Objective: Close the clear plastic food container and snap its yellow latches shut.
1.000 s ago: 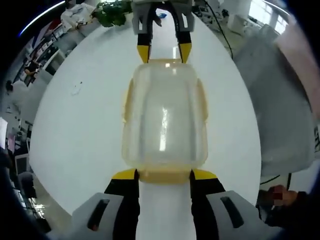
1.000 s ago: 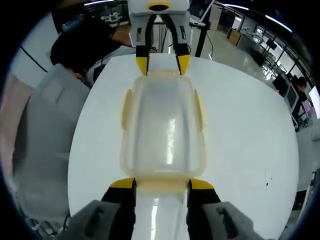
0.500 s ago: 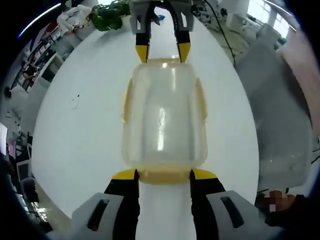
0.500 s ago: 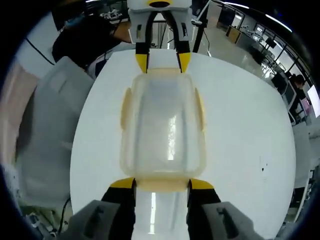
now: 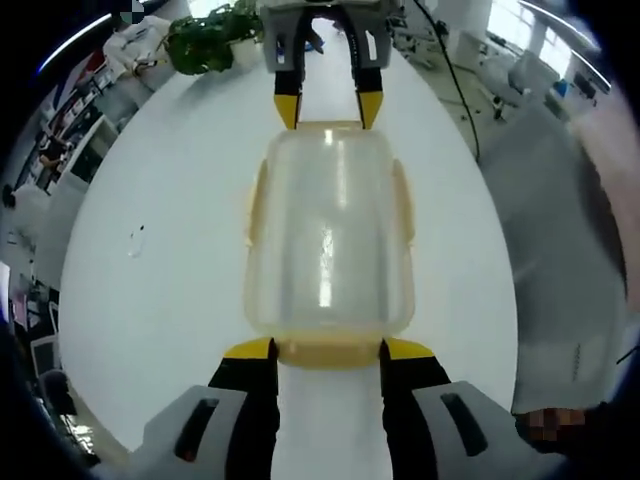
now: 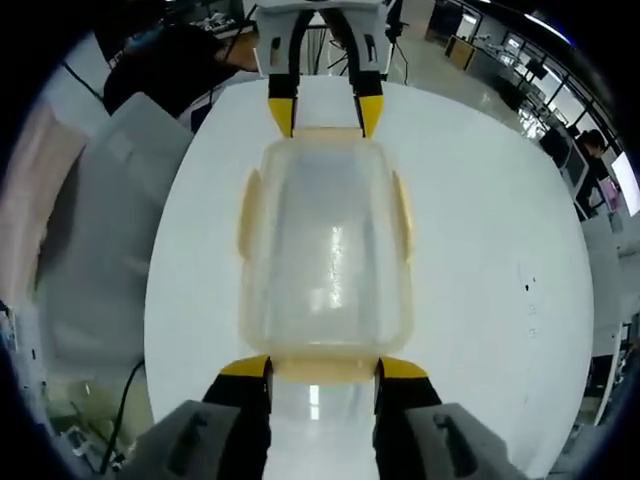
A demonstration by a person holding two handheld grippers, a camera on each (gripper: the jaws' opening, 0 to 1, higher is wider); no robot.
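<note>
Clear plastic food container with rounded corners (image 5: pixel 328 235), lid already seated, resting on the round white desk (image 5: pixel 150 300) between two facing grippers. The left gripper (image 5: pixel 328 350) stands open, its yellow-tipped jaws flanking the near yellow end latch (image 5: pixel 328 352); the right gripper (image 6: pixel 322 368) is likewise spread about the opposite end latch (image 6: pixel 322 370). Each gripper is seen at the far end in the other's view. The yellow side latches (image 5: pixel 404 200) lie against the container walls; whether they are snapped cannot be told. Judged stage: closing done, the end latches apparently being pressed home or checked.
</note>
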